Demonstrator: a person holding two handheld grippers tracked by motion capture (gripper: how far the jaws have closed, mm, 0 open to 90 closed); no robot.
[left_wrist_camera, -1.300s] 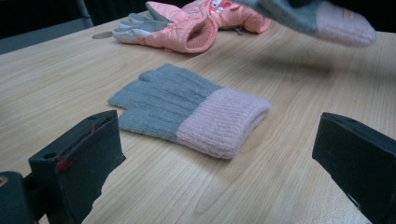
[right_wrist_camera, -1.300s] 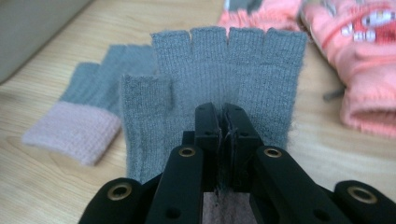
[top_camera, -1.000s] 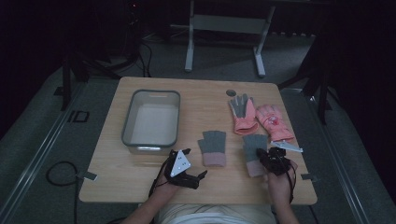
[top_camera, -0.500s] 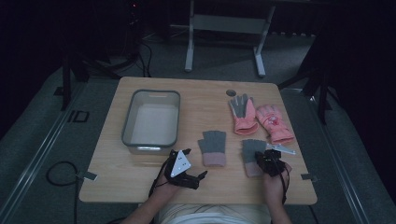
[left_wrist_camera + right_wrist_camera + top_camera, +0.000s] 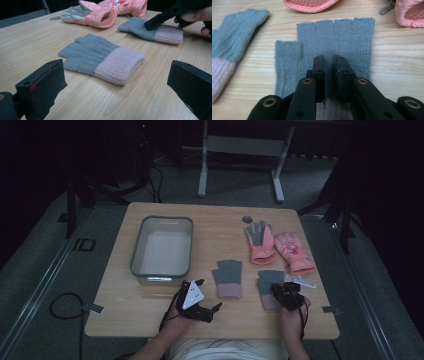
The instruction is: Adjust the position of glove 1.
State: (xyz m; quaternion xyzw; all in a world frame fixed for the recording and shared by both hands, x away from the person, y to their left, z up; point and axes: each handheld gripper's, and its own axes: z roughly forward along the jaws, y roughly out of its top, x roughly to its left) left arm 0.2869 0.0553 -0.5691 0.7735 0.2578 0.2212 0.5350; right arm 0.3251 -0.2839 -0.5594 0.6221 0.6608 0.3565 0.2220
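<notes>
- Right gripper view: my right hand-held gripper (image 5: pixel 329 60) points down onto the right grey glove (image 5: pixel 329 42), which lies flat on the counter (image 5: pixel 397 57) with its short fingers pointing away from me.
- Its jaws stand a narrow gap apart, tips resting on the grey knit at the middle of the glove. A thin fold of knit sits between them. The jaws have just been opening; I cannot tell whether the pads press on the fold.
- High view: the same glove (image 5: pixel 270 281) lies near the front right of the counter, just in front of two pink padded gloves (image 5: pixel 277 247). My right hand (image 5: pixel 292 312) covers its pink cuff.
- Left gripper view: my left hand-held gripper (image 5: pixel 117 85) hangs low over the counter with its jaws spread wide and nothing between them.
- The left grey glove (image 5: pixel 102 58) lies flat just ahead of those open jaws, pink cuff toward me, untouched.
- High view: the left hand-held gripper (image 5: pixel 205 295) sits at the front edge of the counter, between the clear bin (image 5: pixel 162 247) and the left grey glove (image 5: pixel 228 277).
- The two grey gloves lie side by side, apart from each other, both clear of the bin.
- A small metal strip (image 5: pixel 301 282) lies on the counter just right of the right grey glove.
</notes>
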